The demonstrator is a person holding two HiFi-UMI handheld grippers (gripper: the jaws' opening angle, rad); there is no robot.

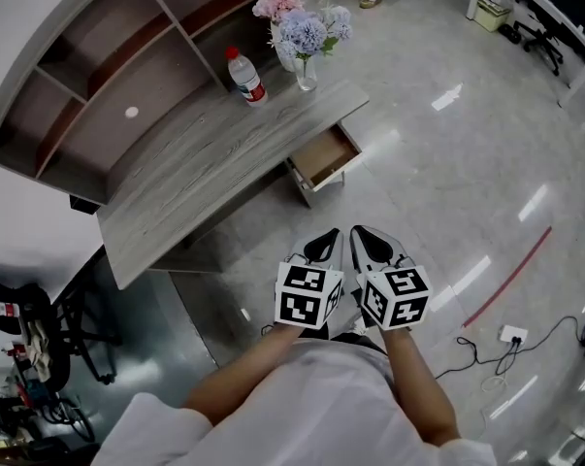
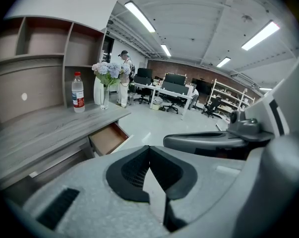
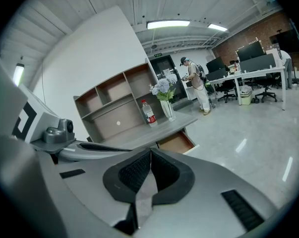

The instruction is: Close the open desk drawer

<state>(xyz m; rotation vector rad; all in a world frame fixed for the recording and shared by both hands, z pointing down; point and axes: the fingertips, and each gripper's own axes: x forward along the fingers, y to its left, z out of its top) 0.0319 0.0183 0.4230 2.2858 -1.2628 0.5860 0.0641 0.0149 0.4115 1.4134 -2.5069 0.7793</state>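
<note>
The grey wooden desk (image 1: 205,163) has its drawer (image 1: 323,155) pulled out at the right end, with the brown inside showing. I hold both grippers side by side over the floor, a little short of the drawer and apart from it. My left gripper (image 1: 329,236) is shut with nothing in it, and so is my right gripper (image 1: 360,234). In the left gripper view the jaw tips (image 2: 149,147) meet, and the drawer (image 2: 109,138) lies ahead to the left. In the right gripper view the gripper (image 3: 150,151) is shut too, with the drawer (image 3: 176,143) just beyond it.
A water bottle (image 1: 244,76) and a vase of flowers (image 1: 305,37) stand on the desk's far end, under a wall shelf unit (image 1: 108,85). A power strip with cables (image 1: 510,335) lies on the glossy floor at right. A person (image 3: 196,86) stands far off.
</note>
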